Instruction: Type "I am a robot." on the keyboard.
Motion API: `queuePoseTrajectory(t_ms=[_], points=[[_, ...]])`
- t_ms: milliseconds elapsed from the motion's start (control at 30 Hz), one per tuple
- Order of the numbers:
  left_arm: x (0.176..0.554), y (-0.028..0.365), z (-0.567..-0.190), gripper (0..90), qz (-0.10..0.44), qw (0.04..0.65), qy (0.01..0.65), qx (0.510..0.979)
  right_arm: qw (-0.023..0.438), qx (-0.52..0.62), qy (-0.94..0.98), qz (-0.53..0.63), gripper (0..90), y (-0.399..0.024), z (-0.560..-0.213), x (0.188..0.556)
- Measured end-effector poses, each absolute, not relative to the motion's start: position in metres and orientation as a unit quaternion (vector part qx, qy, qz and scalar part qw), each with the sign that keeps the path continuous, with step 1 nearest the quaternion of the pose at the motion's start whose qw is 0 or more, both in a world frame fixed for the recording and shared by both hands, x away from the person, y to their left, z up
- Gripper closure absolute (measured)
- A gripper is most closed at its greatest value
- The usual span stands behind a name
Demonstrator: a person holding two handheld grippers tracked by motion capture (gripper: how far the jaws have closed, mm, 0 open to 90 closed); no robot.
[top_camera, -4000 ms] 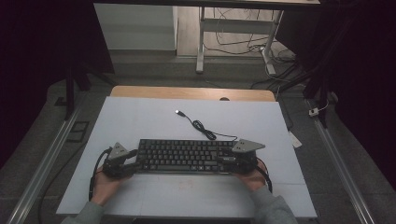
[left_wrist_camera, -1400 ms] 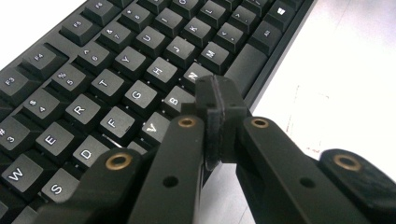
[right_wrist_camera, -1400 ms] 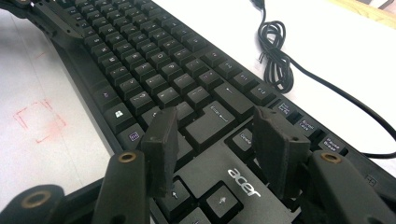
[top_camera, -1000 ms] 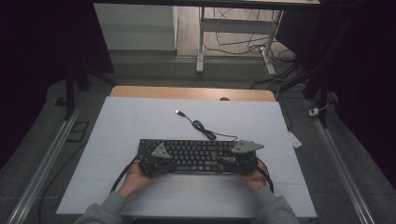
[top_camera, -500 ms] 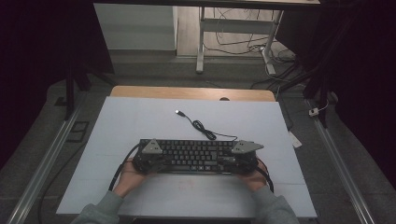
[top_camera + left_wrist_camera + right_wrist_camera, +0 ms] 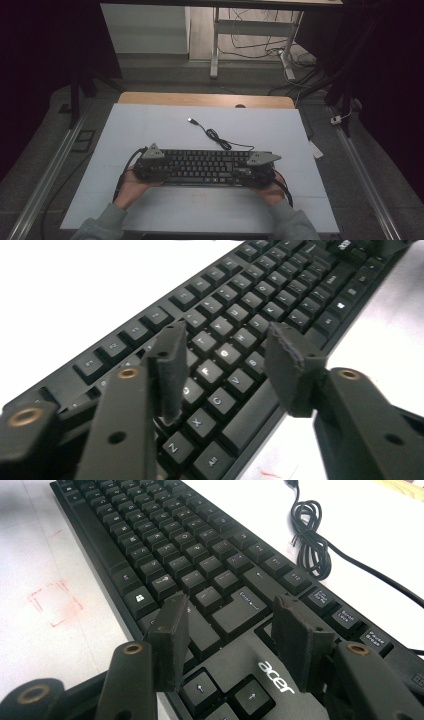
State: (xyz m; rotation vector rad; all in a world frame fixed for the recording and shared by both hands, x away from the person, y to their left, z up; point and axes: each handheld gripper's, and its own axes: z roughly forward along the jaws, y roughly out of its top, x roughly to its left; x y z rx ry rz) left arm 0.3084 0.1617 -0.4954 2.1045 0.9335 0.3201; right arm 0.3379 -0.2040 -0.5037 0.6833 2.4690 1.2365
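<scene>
My left claw [image 6: 222,365] hangs with its jaws parted wide over the left-hand keys of the one black plastic Acer keyboard [image 6: 205,166], gripping nothing. My right claw [image 6: 227,640] is just as wide, poised above the arrow keys and logo at the right end, also empty. The keyboard lies across the white tabletop [image 6: 150,125] near its front edge, and its single black cable [image 6: 215,135] coils back toward the far edge, ending in a USB plug [image 6: 190,120]
</scene>
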Motion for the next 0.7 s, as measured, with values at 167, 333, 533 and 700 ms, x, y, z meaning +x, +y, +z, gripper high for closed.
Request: queuePoseTrajectory(t_ms=[167,333,533,700], points=[[0.31,0.163,-0.495,43.8,0.125,0.396,0.377,0.828,0.15,0.239,0.857,0.432,49.3,-0.204,-0.503,0.338],[0.312,0.167,-0.496,41.7,0.129,0.394,0.385,0.824,0.152,0.239,0.856,0.432,49.3,-0.205,-0.503,0.338],[0.315,0.175,-0.496,39.6,0.132,0.395,0.406,0.813,0.151,0.239,0.858,0.429,49.2,-0.205,-0.503,0.338],[0.318,0.181,-0.495,39.0,0.131,0.394,0.42,0.807,0.151,0.241,0.859,0.425,49.2,-0.205,-0.504,0.339]])
